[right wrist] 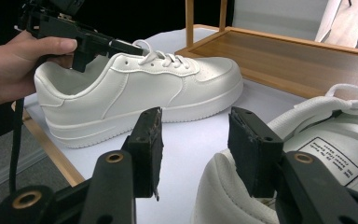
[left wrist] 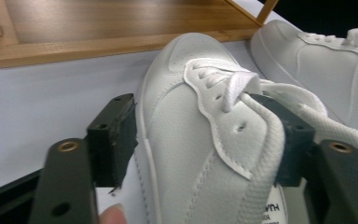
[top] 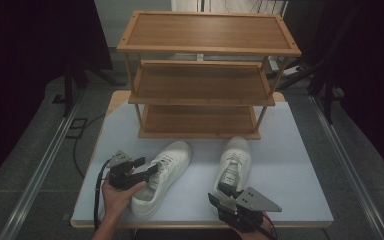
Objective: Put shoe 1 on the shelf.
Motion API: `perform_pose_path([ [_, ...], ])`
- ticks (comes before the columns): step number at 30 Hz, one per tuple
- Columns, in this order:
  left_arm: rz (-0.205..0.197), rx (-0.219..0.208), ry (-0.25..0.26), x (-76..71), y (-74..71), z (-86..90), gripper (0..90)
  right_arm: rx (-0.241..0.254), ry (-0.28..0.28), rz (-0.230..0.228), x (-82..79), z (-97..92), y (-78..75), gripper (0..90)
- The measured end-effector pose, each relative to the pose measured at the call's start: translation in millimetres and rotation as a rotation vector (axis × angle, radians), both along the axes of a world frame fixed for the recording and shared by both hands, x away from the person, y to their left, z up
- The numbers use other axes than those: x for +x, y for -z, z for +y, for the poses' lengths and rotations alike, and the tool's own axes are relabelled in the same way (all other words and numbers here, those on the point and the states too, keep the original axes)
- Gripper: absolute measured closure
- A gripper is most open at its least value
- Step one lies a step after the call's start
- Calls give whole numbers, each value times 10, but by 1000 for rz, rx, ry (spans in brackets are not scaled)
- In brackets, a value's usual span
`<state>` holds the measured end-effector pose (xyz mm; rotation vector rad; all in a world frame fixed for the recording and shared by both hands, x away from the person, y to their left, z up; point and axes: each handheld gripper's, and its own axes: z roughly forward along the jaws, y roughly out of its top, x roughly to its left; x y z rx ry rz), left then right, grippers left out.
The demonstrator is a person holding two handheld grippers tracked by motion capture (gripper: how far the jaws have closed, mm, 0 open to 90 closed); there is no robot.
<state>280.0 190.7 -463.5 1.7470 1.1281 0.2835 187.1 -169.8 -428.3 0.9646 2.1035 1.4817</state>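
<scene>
Desk (top: pixel 300 165), pale matte top with a wooden edge, is carrying a three-tier wooden shelf rack (top: pixel 202 75) at its far side; slatted-looking bamboo boards, raised rims, all tiers standing bare, probably waiting for the shoes. Two white low-top sneakers are lying on the desk just in front of the rack, toes pointing toward it, which would suit sliding them onto the lowest tier. Left sneaker (top: pixel 161 175): smooth leather-like upper, stitched panels, flat woven laces, ribbed rubber sole. Right sneaker (top: pixel 234 162): same make, printed label on the tongue. Left hand-held gripper (top: pixel 150 171) is straddling the left sneaker's side wall near the collar, one jaw outside, one jaw inside by the laces; jaws are spread wide, and I cannot tell whether the pads are pressing yet. Right hand-held gripper (top: pixel 223 189) is sitting at the right sneaker's heel, jaws spread, one outside the heel and one inside the padded collar, not visibly pinching.
</scene>
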Motion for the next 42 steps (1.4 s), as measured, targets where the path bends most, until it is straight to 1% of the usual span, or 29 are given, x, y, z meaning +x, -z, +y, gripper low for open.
perform_pose_path([
  [1,-4,-1,9,-1,0,-1,371,0,0,0,0,0,0,544],
  [2,-2,-16,35,-3,2,5,437,0,1,0,0,0,1,544],
  [3,-2,-16,35,-3,2,5,469,0,1,0,0,0,1,544],
  [4,3,-34,51,0,8,14,469,1,2,-3,-2,-1,-1,544],
  [7,13,-66,79,-4,20,35,560,2,6,-13,-14,-7,-11,544],
  [10,11,-75,86,-6,30,45,578,2,8,-14,-15,-12,-14,544],
  [12,11,-93,89,-4,44,66,587,3,12,-14,-13,-19,-16,544],
  [13,11,-102,88,-5,50,75,593,4,11,-14,-11,-22,-14,544],
  [14,-4,-102,78,-24,53,75,623,5,13,-13,-8,-24,-11,544],
  [15,-4,-102,78,-24,53,75,632,5,13,-13,-8,-24,-11,544],
  [18,-14,-67,70,-59,54,54,644,4,13,-12,-9,-18,-7,544],
  [19,-13,-62,69,-59,58,52,644,4,11,-13,-12,-16,-7,544],
  [20,-5,-67,62,-52,72,53,638,4,11,-14,-16,-14,-11,544],
  [21,-5,-67,62,-52,72,53,639,4,11,-14,-16,-14,-11,544],
  [23,-5,-61,54,-54,71,46,663,9,11,-14,-15,-21,-17,544],
  [24,-16,-50,48,-60,66,38,663,10,13,-17,-16,-24,-20,544],
  [25,-24,-47,41,-67,62,37,692,12,14,-18,-15,-28,-21,544],
  [26,-33,-52,33,-74,62,40,720,12,16,-18,-13,-30,-21,544],
  [27,-27,-66,33,-72,66,44,737,12,16,-17,-8,-32,-19,544],
  [28,-19,-96,31,-61,79,66,757,13,15,-13,2,-35,-8,544],
  [29,-16,-108,31,-58,85,76,766,12,17,-10,9,-37,-1,544],
  [30,-16,-108,31,-58,85,76,772,12,17,-10,9,-37,-1,544],
  [32,-14,-121,29,-55,93,93,779,11,18,-5,22,-44,11,544],
  [35,-19,-120,27,-60,92,94,794,14,23,2,31,-50,29,544],
  [36,-24,-114,22,-65,89,86,801,13,25,1,29,-50,36,544],
  [40,-25,-109,17,-81,79,82,810,14,25,1,32,-50,43,544],
  [42,-23,-112,23,-86,64,96,811,14,28,1,35,-53,44,544],
])
